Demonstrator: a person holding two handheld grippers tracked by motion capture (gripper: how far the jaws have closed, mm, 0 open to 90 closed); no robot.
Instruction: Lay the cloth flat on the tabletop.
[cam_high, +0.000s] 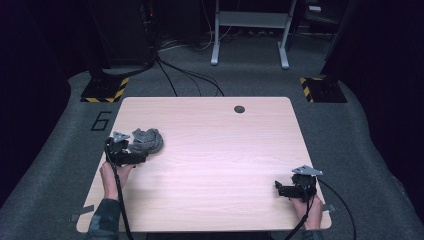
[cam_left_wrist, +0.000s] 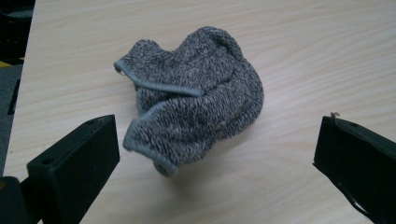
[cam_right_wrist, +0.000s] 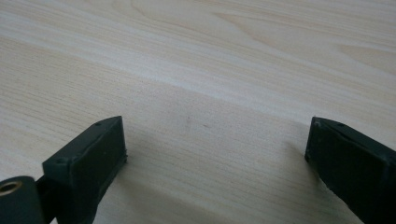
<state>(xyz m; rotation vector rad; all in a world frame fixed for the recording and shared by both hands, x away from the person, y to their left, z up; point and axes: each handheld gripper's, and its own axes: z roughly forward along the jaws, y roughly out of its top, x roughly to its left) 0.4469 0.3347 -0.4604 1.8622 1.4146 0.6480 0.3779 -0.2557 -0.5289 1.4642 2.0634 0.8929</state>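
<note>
**At the desk's left edge: crumpled cloth before spread fingers**

On the desk (cam_high: 210, 150), near its left edge, a crumpled grey cloth (cam_left_wrist: 194, 95), bunched into a loose mound with hemmed edges folded over. Just beside it, on the person's side, the left gripper (cam_high: 131, 157), held in the left hand (cam_high: 111, 175); fingers (cam_left_wrist: 77, 158) wide apart, flanking the cloth's near end without touching it. Well apart, near the right front corner, the right gripper (cam_high: 292, 190); fingers (cam_right_wrist: 88, 161) likewise spread, holding nothing, over bare wood grain. Beyond the desk, grey carpet (cam_high: 350, 130) and trailing cables (cam_high: 190, 75).
</note>
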